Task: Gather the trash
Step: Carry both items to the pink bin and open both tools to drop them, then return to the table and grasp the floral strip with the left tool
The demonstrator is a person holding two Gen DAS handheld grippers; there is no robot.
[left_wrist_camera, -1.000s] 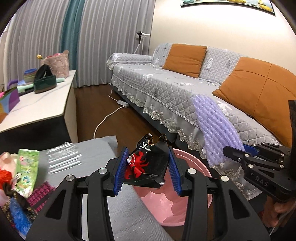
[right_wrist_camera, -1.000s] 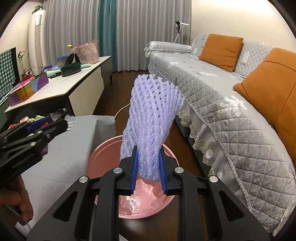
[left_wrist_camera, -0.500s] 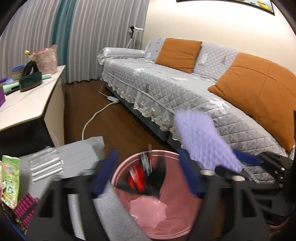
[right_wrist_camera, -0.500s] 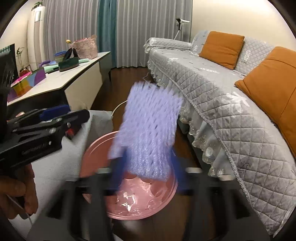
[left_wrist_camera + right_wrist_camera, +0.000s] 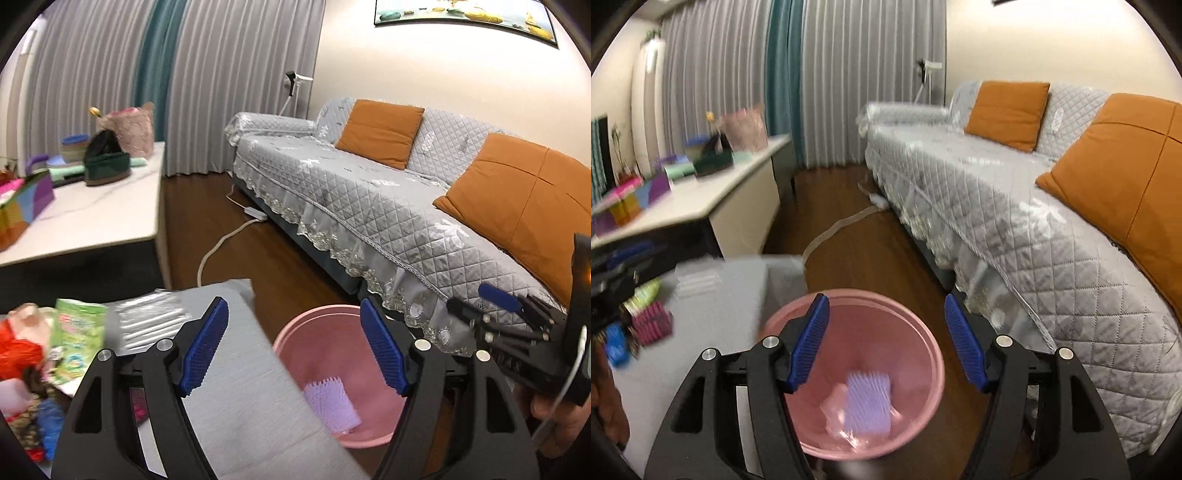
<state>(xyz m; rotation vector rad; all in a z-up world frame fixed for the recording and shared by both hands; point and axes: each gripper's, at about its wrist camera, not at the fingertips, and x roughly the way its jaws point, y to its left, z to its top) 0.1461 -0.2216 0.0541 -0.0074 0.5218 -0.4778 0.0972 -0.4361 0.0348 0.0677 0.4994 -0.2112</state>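
Purple foam netting (image 5: pixel 868 402) lies at the bottom of the pink bin (image 5: pixel 925 339) on the floor beside the sofa (image 5: pixel 369 192), next to a crumpled pink scrap; in the left view the netting leans against the bin's inner wall. No other rubbish can be made out in the bin from either view. Right tool (image 5: pixel 884 338) hangs directly over the bin mouth with its blue pads spread wide and nothing between them. Left tool (image 5: pixel 293 345) is likewise wide apart and empty, over the edge of the grey surface (image 5: pixel 236 406) and the bin's rim. More rubbish waits on that surface: a green packet (image 5: pixel 75 341), a clear plastic bag (image 5: pixel 147 321), red wrapping (image 5: pixel 14 350) and a magenta piece (image 5: pixel 652 323). Judging from this, the next pickup should start with the loose pile on the left; best to approach low, pinch one light piece fully between the pads, and carry it well over the rim before letting go
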